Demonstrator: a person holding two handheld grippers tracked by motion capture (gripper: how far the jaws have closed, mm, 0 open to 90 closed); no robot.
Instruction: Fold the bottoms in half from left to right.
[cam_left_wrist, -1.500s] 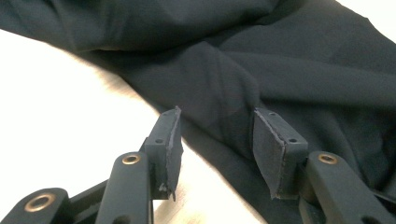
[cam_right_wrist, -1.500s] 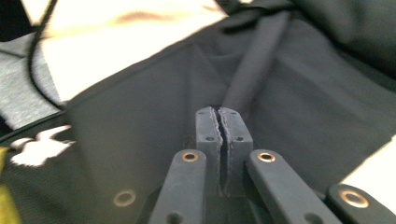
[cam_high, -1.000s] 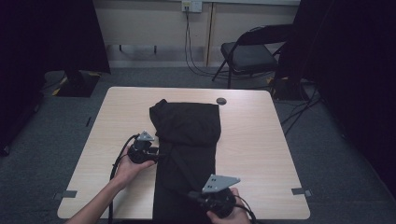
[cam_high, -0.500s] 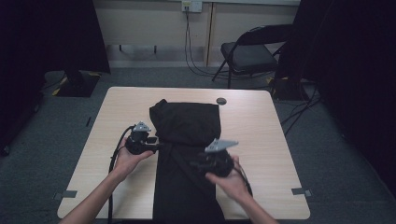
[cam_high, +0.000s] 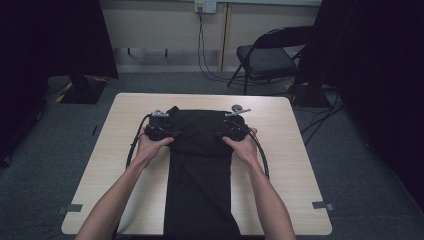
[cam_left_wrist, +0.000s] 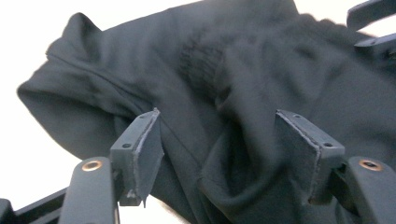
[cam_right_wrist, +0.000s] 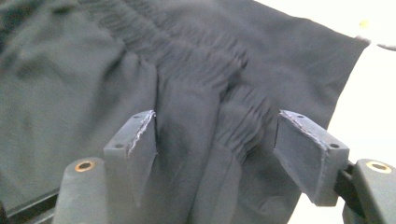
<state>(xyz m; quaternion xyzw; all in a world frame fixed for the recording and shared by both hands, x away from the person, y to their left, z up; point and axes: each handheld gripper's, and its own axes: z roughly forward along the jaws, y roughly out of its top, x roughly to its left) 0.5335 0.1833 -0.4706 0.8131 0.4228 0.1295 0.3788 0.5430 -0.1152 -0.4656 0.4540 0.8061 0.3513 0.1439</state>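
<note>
Your left gripper (cam_high: 167, 132) and right gripper (cam_high: 224, 134), jaws just spread apart, flank the far fold of the black trousers (cam_high: 200, 165), which run lengthwise down the table (cam_high: 290, 165) toward you.

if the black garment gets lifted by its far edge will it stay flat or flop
The black garment probably flops: it bunches into soft folds between the open jaws in both gripper views. It likely sags between two grips, since it is long and hangs over the table's near edge. The gathered ribbed band may stretch.
</note>
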